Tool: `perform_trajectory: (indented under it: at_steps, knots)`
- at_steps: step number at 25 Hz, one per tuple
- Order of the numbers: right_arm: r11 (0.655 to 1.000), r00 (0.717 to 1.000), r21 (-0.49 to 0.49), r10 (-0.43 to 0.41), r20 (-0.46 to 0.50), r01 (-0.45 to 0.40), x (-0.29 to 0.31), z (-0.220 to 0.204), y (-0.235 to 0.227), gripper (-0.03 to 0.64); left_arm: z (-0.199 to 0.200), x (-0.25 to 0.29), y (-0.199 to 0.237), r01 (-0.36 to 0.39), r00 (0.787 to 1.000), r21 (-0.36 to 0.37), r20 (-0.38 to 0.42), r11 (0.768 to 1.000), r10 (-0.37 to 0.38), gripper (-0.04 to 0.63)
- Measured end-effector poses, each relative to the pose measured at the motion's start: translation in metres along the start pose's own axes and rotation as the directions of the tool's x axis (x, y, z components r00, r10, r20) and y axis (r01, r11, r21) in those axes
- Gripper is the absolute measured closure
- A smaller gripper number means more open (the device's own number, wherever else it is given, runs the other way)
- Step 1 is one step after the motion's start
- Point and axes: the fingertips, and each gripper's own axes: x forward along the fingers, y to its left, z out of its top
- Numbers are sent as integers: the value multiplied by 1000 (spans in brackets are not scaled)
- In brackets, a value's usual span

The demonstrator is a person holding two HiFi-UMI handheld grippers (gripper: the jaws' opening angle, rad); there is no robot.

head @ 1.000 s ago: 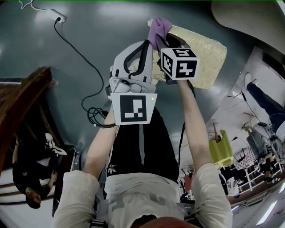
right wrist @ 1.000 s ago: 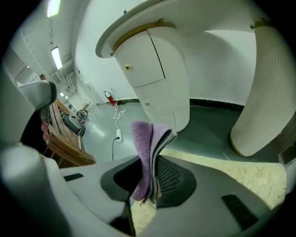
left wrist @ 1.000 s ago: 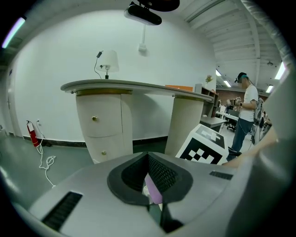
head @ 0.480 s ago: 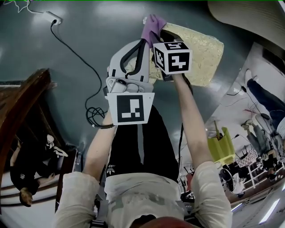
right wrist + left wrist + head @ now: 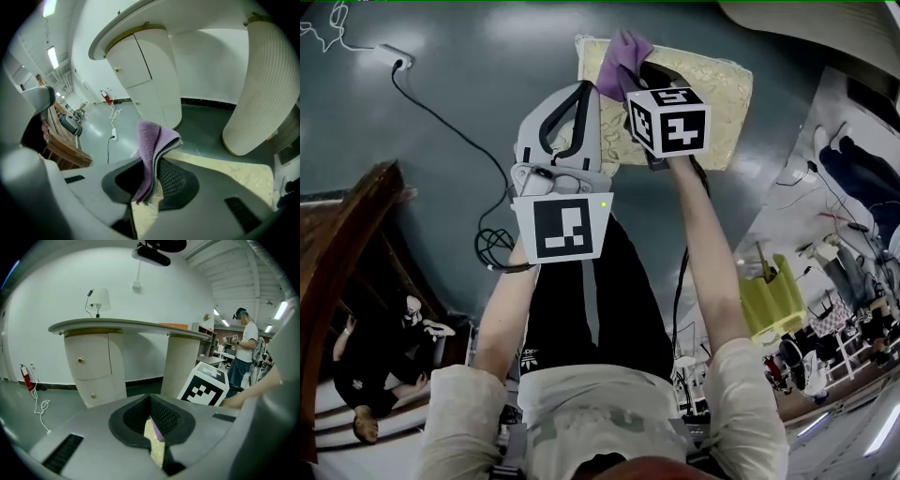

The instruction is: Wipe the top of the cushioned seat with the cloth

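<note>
The cushioned seat (image 5: 712, 98) is a pale yellow patterned pad at the top of the head view, standing on the grey floor. My right gripper (image 5: 639, 82), under its marker cube, is shut on a folded purple cloth (image 5: 623, 58) above the seat's left part. In the right gripper view the cloth (image 5: 152, 136) sticks up from between the jaws of the right gripper (image 5: 151, 174), with the seat (image 5: 234, 173) below. My left gripper (image 5: 581, 94) hovers just left of it, its jaws together with nothing in them. The left gripper (image 5: 151, 401) shows a sliver of seat through its slit.
A white power strip (image 5: 394, 58) and a coiled black cable (image 5: 492, 248) lie on the floor to the left. Dark wooden furniture (image 5: 347, 234) is at the lower left. A white curved desk on pedestals (image 5: 93, 366) stands ahead; a person (image 5: 243, 348) stands far right.
The right gripper has carried the cloth from the seat's left corner further in over its top. The left gripper has kept alongside it.
</note>
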Motion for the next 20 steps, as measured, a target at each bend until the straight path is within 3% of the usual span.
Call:
perform_trajectory:
  at_steps: [9, 20]
  knots:
    - [989, 989, -31, -147, -16, 146, -46, -21, -59, 529, 11, -5, -21, 67, 998, 42, 13, 997, -67, 589]
    - [932, 930, 22, -361, -70, 363, -116, -63, -192, 529, 24, 30, -82, 157, 988, 100, -11, 983, -157, 589]
